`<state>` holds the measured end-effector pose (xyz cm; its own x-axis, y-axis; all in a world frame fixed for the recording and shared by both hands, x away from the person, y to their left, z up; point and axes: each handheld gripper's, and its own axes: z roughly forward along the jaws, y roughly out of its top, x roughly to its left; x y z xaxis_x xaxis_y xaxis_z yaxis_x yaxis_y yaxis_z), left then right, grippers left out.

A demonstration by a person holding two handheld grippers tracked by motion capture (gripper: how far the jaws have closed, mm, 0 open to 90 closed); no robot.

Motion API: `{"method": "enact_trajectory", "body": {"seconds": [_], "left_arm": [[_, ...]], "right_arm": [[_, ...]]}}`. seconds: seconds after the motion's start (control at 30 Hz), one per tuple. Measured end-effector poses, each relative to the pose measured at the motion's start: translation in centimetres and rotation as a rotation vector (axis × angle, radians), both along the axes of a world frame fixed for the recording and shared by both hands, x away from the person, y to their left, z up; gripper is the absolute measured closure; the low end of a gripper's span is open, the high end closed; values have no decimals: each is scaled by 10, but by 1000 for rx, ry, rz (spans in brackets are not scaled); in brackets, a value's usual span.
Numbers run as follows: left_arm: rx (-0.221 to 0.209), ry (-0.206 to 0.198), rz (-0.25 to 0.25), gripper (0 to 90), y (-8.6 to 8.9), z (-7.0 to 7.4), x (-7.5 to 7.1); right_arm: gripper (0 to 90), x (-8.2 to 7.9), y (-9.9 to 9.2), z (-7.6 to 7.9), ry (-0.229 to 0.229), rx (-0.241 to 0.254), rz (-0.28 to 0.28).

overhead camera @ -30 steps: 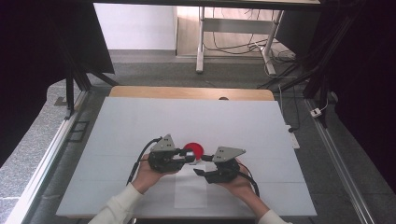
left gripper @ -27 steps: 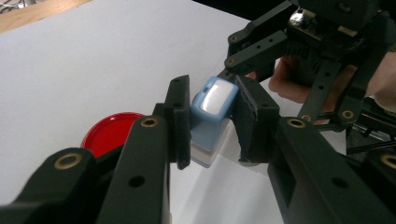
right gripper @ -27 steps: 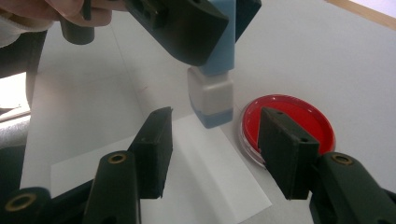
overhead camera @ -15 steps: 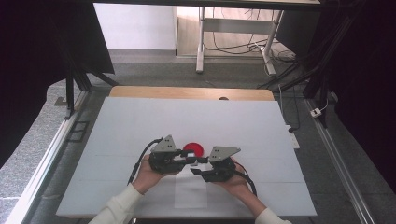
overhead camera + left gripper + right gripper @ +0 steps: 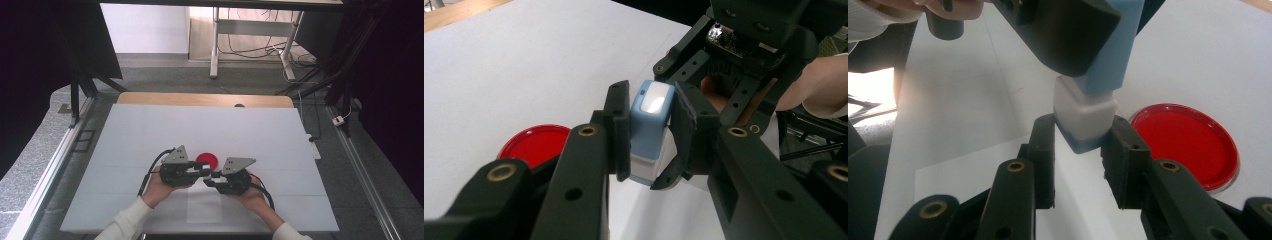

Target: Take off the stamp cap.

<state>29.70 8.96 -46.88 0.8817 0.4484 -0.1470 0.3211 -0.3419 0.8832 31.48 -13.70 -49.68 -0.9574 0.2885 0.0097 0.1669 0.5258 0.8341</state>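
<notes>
A small block with a light-blue body (image 5: 649,135) and a white end (image 5: 1083,117) hangs just above the table between the two grippers. My left gripper (image 5: 649,130) is shut on the blue body and has just tightened a little. My right gripper (image 5: 1083,145) faces it, and its jaws have just closed onto the white end, with both pads against it. In the high view the left gripper (image 5: 204,172) and the right gripper (image 5: 212,176) meet tip to tip near the table's front. A red round lid (image 5: 206,160) lies flat just behind them.
The white table top (image 5: 150,135) ends in a wooden strip (image 5: 200,99) at the back. A pale paper sheet (image 5: 202,210) lies under the hands by the front edge. The red lid (image 5: 1183,142) lies close beside the right gripper's jaw.
The right gripper's jaws have drawn together at the left gripper's tips, closing the gap seen between the two grippers earlier. Both hands keep their place.
</notes>
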Motion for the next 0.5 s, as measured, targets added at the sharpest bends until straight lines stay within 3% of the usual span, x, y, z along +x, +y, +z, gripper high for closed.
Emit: {"method": "enact_trajectory", "body": {"seconds": [0.5], "left_arm": [[19,-17,-16,752,-1,-1,-1]], "right_arm": [[633,1,0,-2,19,1,1]]}}
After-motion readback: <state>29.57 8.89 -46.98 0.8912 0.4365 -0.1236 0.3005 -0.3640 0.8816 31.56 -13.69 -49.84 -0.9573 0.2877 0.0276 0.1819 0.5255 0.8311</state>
